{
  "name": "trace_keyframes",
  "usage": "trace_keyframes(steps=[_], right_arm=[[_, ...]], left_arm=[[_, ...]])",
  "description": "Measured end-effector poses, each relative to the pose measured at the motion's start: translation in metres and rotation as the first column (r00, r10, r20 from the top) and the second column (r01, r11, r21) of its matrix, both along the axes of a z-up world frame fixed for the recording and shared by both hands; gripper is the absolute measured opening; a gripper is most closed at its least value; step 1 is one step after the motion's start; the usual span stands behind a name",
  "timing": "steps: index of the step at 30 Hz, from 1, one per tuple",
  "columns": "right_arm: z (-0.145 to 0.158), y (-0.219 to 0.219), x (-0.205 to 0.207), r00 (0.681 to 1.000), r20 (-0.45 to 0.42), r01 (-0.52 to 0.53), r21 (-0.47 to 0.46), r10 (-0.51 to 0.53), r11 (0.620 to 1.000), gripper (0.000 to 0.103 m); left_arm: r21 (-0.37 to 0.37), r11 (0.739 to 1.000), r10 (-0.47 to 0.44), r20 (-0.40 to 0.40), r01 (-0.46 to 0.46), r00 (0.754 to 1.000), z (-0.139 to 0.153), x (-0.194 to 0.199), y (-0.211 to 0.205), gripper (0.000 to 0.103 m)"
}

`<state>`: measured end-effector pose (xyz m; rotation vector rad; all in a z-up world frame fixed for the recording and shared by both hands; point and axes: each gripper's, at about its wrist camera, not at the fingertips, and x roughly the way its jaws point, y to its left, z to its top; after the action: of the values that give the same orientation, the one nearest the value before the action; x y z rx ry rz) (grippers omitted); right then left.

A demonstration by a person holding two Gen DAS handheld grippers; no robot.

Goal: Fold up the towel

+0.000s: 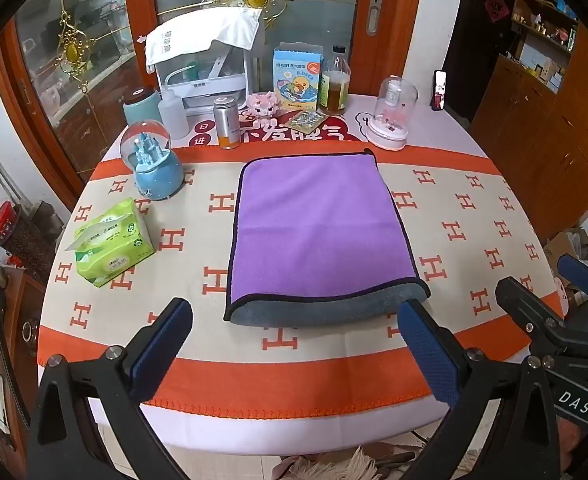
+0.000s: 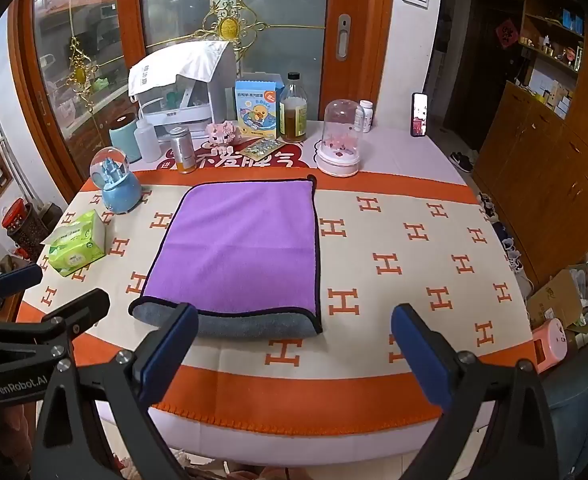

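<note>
Both grippers, left gripper (image 1: 294,332) and right gripper (image 2: 294,340), gape wide, empty, hovering near purple microfibre towel (image 1: 318,232), grey underside showing. One fold apparently done; next likely needs pinching an edge.

Counter (image 1: 474,128) carries an orange-bordered H-print cloth (image 1: 454,216). Purple towel (image 1: 318,232) lies flat on it, straight ahead of the left tool (image 1: 294,328). Tissue pack (image 1: 111,250) and snow globe (image 1: 153,164) ahead-left; bottles and boxes along the far edge.
</note>
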<state>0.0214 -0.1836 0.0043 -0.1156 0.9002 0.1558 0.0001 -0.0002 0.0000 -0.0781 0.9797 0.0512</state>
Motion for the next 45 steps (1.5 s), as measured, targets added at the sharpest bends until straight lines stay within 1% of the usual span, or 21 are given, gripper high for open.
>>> trace_keyframes(steps=[39,45], right_arm=[[-0.006,-0.003,0.002,1.0,-0.016,0.004,0.022,-0.003,1.0,0.098],[-0.011,0.009,-0.003,1.0,-0.016,-0.01,0.017,0.01,1.0,0.098]], left_arm=[[-0.008,1.0,0.001,-0.008,-0.001,1.0,-0.003,0.001,-0.003,0.102],[-0.023,1.0,0.009,-0.017,-0.01,1.0,-0.012,-0.002,0.002,0.102]])
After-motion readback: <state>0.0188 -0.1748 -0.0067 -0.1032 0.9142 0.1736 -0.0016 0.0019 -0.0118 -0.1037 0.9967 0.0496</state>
